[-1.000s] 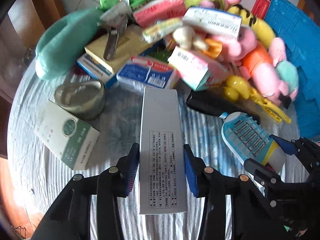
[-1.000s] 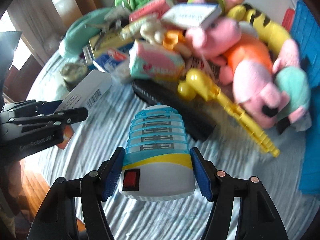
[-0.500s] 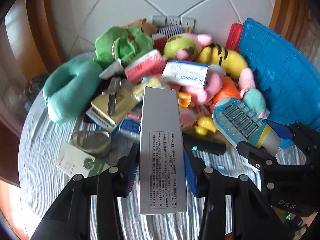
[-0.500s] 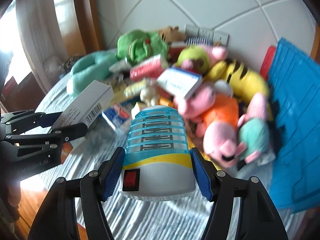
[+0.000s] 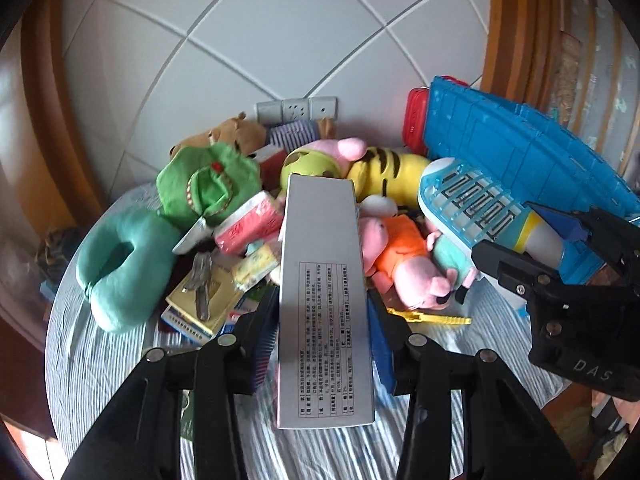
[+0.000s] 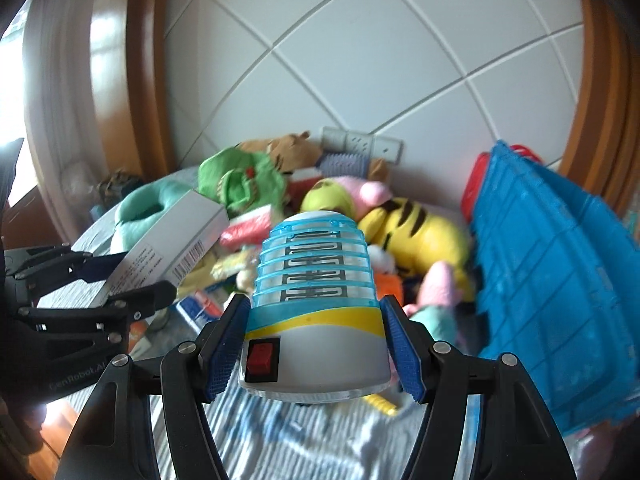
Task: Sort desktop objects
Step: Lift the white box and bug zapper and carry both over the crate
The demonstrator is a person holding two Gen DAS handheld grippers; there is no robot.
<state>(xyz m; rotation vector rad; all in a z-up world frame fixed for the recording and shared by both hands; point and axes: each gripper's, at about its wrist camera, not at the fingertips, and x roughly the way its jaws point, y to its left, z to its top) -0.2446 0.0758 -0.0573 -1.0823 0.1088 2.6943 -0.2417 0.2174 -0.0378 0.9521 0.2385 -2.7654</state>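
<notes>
Above the table (image 5: 100, 360), both grippers now higher: left gripper (image 5: 322, 332) clamps box (image 5: 324, 300), right gripper (image 6: 316, 340) clamps bug zapper (image 6: 316, 280).

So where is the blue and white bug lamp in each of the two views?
Left wrist view: the bug lamp is at the right, held in the right gripper.
Right wrist view: it fills the lower centre, between the fingers.
Shared landmark: the yellow striped tiger toy, just behind the lamp.
</notes>
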